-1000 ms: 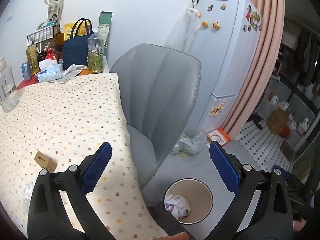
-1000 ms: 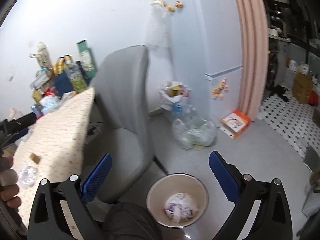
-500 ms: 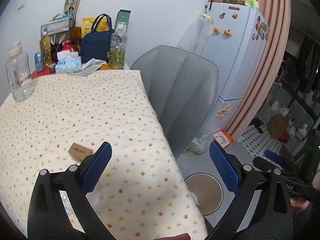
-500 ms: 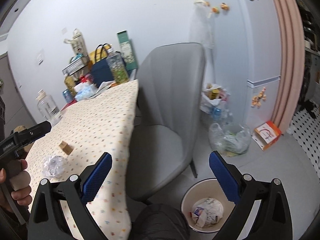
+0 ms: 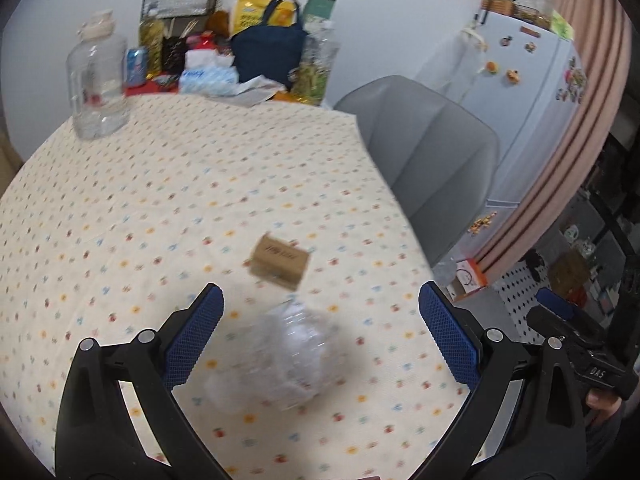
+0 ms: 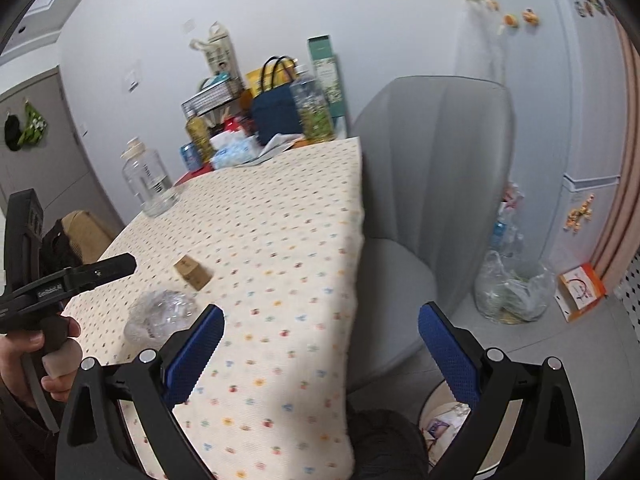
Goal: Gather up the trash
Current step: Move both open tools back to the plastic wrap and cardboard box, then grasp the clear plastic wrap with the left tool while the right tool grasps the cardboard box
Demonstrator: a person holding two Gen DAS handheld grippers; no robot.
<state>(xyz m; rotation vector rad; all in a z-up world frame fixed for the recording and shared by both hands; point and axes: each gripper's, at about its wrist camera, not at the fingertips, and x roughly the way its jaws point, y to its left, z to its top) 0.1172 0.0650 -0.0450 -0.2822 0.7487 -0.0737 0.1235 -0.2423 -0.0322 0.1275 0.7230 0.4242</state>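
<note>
1. Far left: clear jar [image 5: 97, 92] stood upright at the back of the dotted tablecloth [image 5: 160, 200], well apart from the trash; judged not part of the pickup.
2. Left gripper [image 5: 320, 332] hung over the near part of the table, blue pads [image 5: 192, 336] spread wide, nothing between them.
3. Crumpled clear plastic wrap [image 5: 280, 356] lay on the cloth directly between and below those pads; seemed the next piece to collect. Blurred, so exact outline could not be told.
4. Just beyond the wrap: small brown cardboard box [image 5: 280, 262], near it but apparently not touching; a second piece of trash, by judgement.
5. For a clean pinch: best lowered straight down with the wrap centred, closed gently around its bulk, kept short of the box and clear of the cloth so no fabric bunches in. Light, springy plastic likely to slip from a shallow hold.
6. Right gripper [image 6: 320, 344] sat by the table's edge before the grey chair [image 6: 432, 184], pads likewise wide apart and empty.
7. Far right, low: bin [image 6: 440, 412] on the floor with paper inside, partly hidden; likely drop point.
</note>
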